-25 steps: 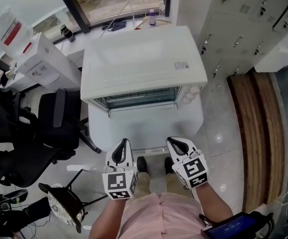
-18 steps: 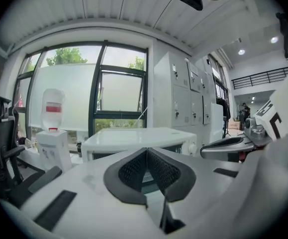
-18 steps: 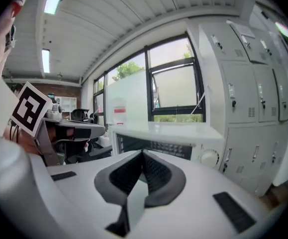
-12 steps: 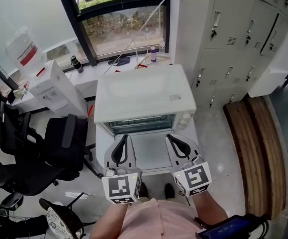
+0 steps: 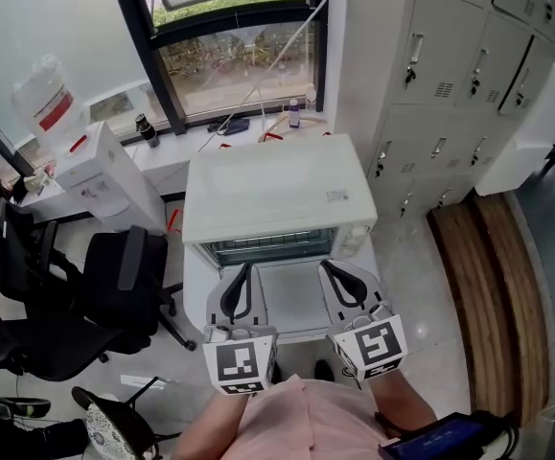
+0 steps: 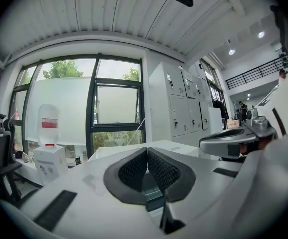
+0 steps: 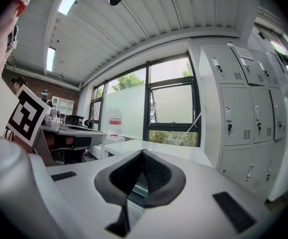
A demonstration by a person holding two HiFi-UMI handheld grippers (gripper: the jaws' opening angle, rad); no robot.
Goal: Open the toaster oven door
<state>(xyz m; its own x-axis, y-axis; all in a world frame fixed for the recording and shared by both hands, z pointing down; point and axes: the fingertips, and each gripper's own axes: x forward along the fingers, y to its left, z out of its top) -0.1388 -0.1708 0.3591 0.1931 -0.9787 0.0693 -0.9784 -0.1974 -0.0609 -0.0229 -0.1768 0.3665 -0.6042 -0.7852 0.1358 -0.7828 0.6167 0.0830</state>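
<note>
From up here the toaster oven (image 5: 275, 195) sits in the middle of the scene, and its door (image 5: 291, 303) already looks dropped flat toward me, with the wire rack (image 5: 272, 247) showing in the opening behind it. My left tool (image 5: 246, 266) and right tool (image 5: 325, 264) are both over that lowered door, one near each side edge. Each is clenched with nothing in it, and both gripper views show the pads meeting tip to tip. I can't tell whether either tool is touching the door. My main worry is weight: if either tool sinks, it presses on the far-out end of the door, which could strain the hinges or tip the oven toward me. A nudge from underneath could swing the door up again. With the tools clenched, any contact would be a blunt push that could slide off the smooth panel.
</note>
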